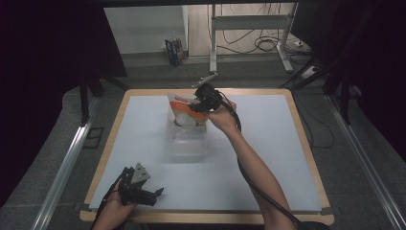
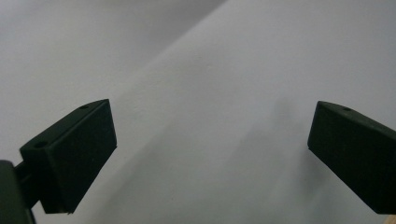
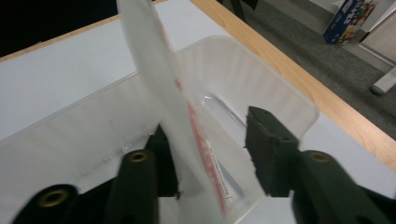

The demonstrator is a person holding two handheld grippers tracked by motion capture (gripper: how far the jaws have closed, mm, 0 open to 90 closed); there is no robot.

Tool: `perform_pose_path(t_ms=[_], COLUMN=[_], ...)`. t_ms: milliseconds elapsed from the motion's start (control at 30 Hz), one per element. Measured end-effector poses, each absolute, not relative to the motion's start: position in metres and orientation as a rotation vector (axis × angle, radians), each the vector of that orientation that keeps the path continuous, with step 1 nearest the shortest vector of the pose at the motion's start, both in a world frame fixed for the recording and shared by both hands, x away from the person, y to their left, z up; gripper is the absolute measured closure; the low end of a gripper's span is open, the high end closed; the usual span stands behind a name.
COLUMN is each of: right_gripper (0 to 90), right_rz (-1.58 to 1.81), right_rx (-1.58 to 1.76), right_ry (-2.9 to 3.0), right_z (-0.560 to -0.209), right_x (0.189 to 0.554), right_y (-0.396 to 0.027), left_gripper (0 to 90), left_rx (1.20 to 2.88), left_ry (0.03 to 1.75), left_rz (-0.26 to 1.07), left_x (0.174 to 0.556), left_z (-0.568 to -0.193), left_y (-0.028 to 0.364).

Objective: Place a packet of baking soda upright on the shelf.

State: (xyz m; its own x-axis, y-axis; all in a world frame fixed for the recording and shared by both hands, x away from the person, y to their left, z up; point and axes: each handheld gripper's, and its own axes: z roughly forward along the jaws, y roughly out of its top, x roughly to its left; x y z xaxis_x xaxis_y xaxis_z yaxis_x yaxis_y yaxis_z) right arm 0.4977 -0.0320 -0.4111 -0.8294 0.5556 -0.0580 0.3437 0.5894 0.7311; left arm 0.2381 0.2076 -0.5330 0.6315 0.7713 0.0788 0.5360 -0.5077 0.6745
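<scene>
Standing on edge over a clear, rectangular plastic container [image 3: 261, 88], a thin white plastic pouch with red-and-orange printing [image 3: 163, 93] is seen in the right gripper view between the black fingers [image 3: 271, 149] of the right gripper [image 3: 212, 156]. These fingers are spread, with a gap left between the pouch and the finger on the right side of that view; on the other side it cannot be told whether the pouch is touched. In the high view the same pouch [image 1: 184, 108] is seen at the far middle of the tabletop [image 1: 268, 158], upright at the far end of the container [image 1: 189, 141], with the right gripper [image 1: 207, 98] held just beside it. The placing is judged to be nearly done: the pouch is already inside or just above the container's opening, and what is left is for it to be settled and for the gripper to be drawn clear. Whether the pouch rests on the container's floor cannot be told.

The left gripper [image 1: 141, 189] is held low at the near left corner, well apart from the container; in its own view its fingers [image 2: 74, 154] are spread wide over the bare white tabletop [image 2: 224, 74], and nothing is held. A blue printed box [image 1: 174, 50] stands on the floor beyond the wooden table edge [image 1: 306, 139], with desk legs and cables farther back. Nothing on the tabletop is seen to stand in the way.
</scene>
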Motion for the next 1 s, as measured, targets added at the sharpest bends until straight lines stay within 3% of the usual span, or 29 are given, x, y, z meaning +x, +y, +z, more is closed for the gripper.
perform_pose_path(t_ms=[167, 500, 1000], right_gripper=[37.3, 17.7, 1.1], right_rz=[1.115, 1.137, 1.165], right_rx=[0.733, 0.709, 0.723], right_ry=[2.516, 2.459, 2.486], right_z=[-0.404, -0.394, -0.395], right_x=[0.496, 0.488, 0.476], right_y=[-0.035, -0.044, -0.062], left_gripper=[1.4, 1.4, 1.5], left_rx=[2.236, 2.239, 2.239], left_ry=[1.018, 1.016, 1.015], left_rz=[0.493, 0.497, 0.497], left_x=[0.238, 0.238, 0.238], left_z=[-0.533, -0.533, -0.533], left_y=[0.208, 0.207, 0.207])
